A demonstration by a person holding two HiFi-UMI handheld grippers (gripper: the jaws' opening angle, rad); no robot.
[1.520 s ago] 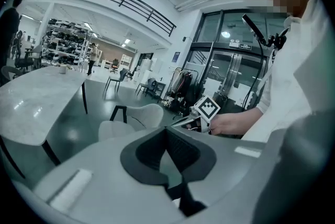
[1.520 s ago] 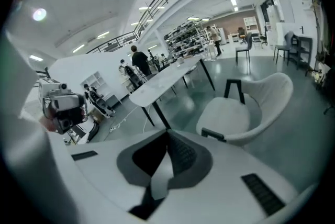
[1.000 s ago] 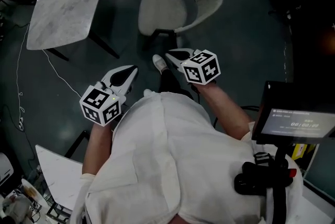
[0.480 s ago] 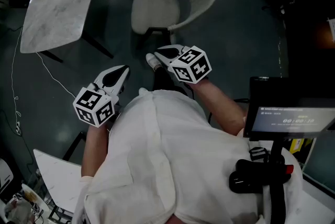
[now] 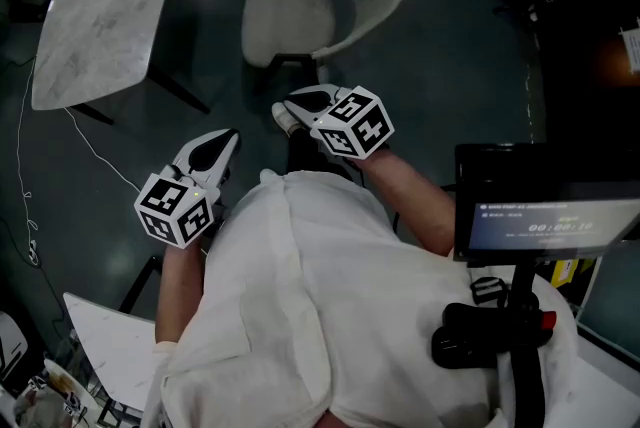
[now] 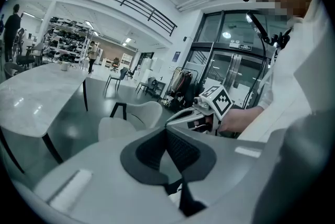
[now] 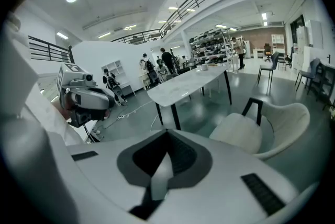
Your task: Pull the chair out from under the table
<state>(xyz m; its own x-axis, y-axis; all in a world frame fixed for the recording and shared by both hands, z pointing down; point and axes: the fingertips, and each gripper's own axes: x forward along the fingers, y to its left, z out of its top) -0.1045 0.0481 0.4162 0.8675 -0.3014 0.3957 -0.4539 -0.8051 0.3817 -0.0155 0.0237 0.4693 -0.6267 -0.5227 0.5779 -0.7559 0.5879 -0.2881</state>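
The cream chair [image 5: 300, 16] with black legs stands on the dark floor, clear of the grey marble table [image 5: 100, 6], its seat turned toward the table. Both grippers hang in the air in front of the person's white shirt, short of the chair. My left gripper [image 5: 225, 141] is shut and empty, and so is my right gripper [image 5: 290, 106]. In the left gripper view the jaws [image 6: 166, 129] meet, with the chair [image 6: 131, 118] beyond them. From the right gripper [image 7: 167, 133] the chair [image 7: 261, 129] lies to the right and the table [image 7: 188, 84] ahead.
A screen on a stand [image 5: 545, 216] is close at the right. A white tabletop corner [image 5: 110, 336] sits at the lower left. A thin cable [image 5: 30, 146] runs over the floor left of the table. Several people [image 7: 167, 63] stand far off.
Chair and table have slid a little left and up in the head view as the camera shifted. Both grippers kept their pose and stayed shut; the chair has not moved relative to the table.
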